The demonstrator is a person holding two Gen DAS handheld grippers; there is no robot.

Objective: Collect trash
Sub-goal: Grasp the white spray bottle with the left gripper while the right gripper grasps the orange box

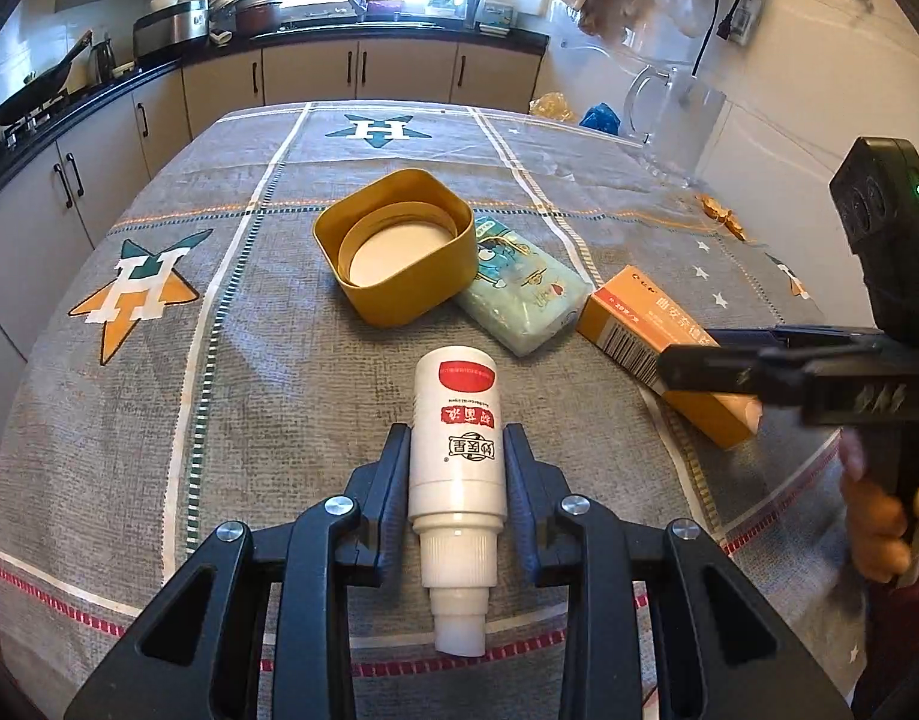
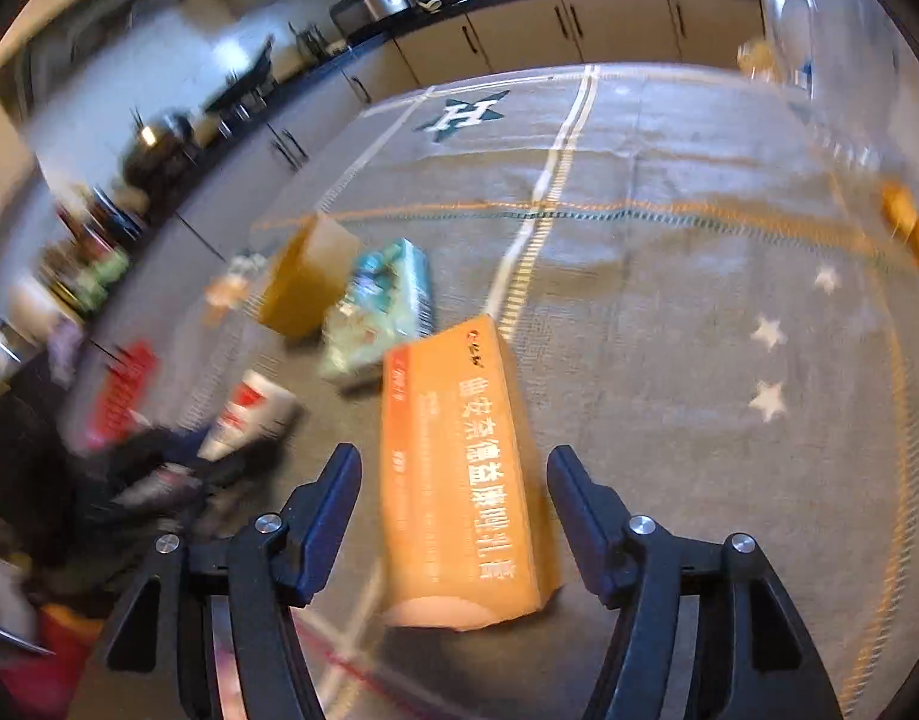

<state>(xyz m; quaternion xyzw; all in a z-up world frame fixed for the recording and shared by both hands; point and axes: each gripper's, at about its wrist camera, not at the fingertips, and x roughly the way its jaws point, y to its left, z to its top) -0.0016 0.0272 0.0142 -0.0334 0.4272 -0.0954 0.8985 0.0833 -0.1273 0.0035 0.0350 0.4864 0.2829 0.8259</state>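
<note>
A white bottle with a red label [image 1: 458, 456] lies between the fingers of my left gripper [image 1: 458, 441], which is shut on it just above the tablecloth. It also shows blurred in the right wrist view [image 2: 249, 414]. An orange carton [image 2: 459, 468] lies on the table between the open fingers of my right gripper [image 2: 453, 468], which do not touch it. The carton [image 1: 633, 330] and the right gripper [image 1: 687, 360] show at the right of the left wrist view. A yellow square tub [image 1: 393, 246] and a light blue tissue pack [image 1: 519, 294] sit mid-table.
The grey tablecloth [image 1: 231, 312] covers the table. A clear glass jug [image 1: 675, 120] stands at the far right, with a gold wrapper [image 1: 720, 213] near it. Kitchen counters [image 1: 159, 66] run along the left and back. A red basket [image 2: 123, 390] is at the left.
</note>
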